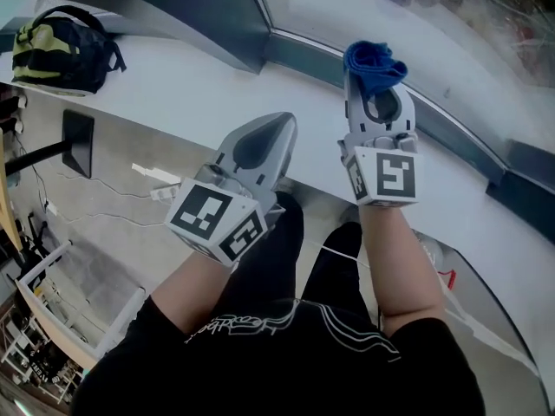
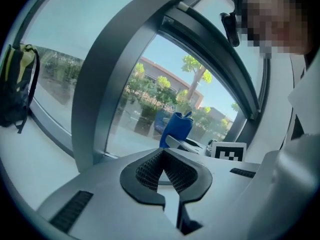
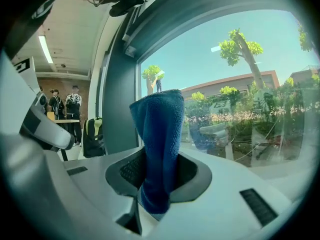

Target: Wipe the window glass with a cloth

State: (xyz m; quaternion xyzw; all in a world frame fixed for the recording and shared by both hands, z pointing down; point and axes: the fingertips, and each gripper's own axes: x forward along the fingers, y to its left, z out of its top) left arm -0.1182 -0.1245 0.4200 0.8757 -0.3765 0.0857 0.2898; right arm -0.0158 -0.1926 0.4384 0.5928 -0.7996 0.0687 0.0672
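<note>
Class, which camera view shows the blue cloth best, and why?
The right gripper view: the cloth fills the centre, pinched upright in the right gripper, its weave plain. The head view shows only a bunch at that gripper's tip; the left gripper view shows it small and far off.

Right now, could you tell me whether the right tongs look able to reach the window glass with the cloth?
Probably yes. The right tongs are shut on the cloth, which sticks out ahead of them toward the window glass. Nothing stands between, and the left tongs sit aside.
</note>
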